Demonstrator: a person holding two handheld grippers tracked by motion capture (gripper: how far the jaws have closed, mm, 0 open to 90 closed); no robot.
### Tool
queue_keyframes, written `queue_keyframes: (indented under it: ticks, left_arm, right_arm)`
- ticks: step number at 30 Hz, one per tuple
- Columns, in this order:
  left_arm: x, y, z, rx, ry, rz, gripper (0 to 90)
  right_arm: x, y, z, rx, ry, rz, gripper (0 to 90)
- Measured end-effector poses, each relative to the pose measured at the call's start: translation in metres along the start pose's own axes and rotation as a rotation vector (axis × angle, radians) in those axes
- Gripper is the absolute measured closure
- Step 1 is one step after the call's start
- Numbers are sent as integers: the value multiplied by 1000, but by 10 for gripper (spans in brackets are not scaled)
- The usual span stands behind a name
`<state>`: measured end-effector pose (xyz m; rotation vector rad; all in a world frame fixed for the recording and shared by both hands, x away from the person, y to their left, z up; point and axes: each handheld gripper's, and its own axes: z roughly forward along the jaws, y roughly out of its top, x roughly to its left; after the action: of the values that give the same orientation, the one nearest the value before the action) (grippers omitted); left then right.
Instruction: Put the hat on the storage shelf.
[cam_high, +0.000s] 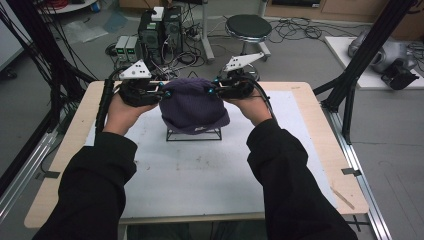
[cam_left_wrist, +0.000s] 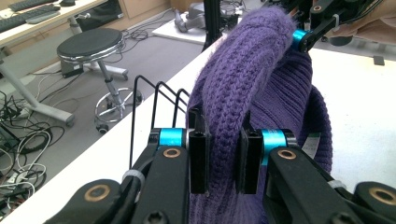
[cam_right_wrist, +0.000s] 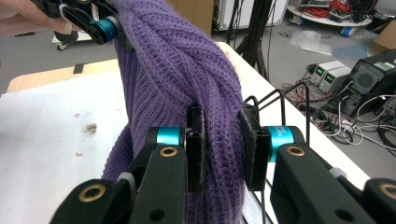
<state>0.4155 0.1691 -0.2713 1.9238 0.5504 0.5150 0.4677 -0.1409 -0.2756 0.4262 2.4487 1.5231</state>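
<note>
My left gripper (cam_left_wrist: 218, 161) and right gripper (cam_right_wrist: 223, 149) each pinch the rolled brim of the purple ribbed knit beanie (cam_high: 194, 106), stretched between my jaws above the black wire stand (cam_high: 193, 134). Seating or lifting remains, I judge.

Beanie (cam_left_wrist: 243, 88): purple ribbed knit, fuzzy, matt. Rack (cam_left_wrist: 156, 100) beneath it: thin black wire, slight sheen. Left gripper (cam_left_wrist: 223, 161) and right gripper (cam_right_wrist: 223, 149): matt black plastic links, brass-coloured pivot bushings, glossy blue metallic sleeves, flat black pads pressed into the knit. Table (cam_high: 320, 145): pale wood edge, topped by a white matt mat (cam_high: 200, 165), scuffed and stained. Sleeves (cam_high: 95, 185): dark matt cloth.
</note>
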Motion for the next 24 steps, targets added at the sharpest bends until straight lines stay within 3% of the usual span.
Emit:
queue_keyframes:
  ticks: [14, 24]
  left_arm:
    - [-2, -22, 15, 36, -20, -35, 777]
    - [2, -16, 8, -25, -38, -55, 774]
  right_arm:
    - [0, -27, 12, 26, 7, 47, 746]
    - [0, -18, 1, -29, 6, 34, 744]
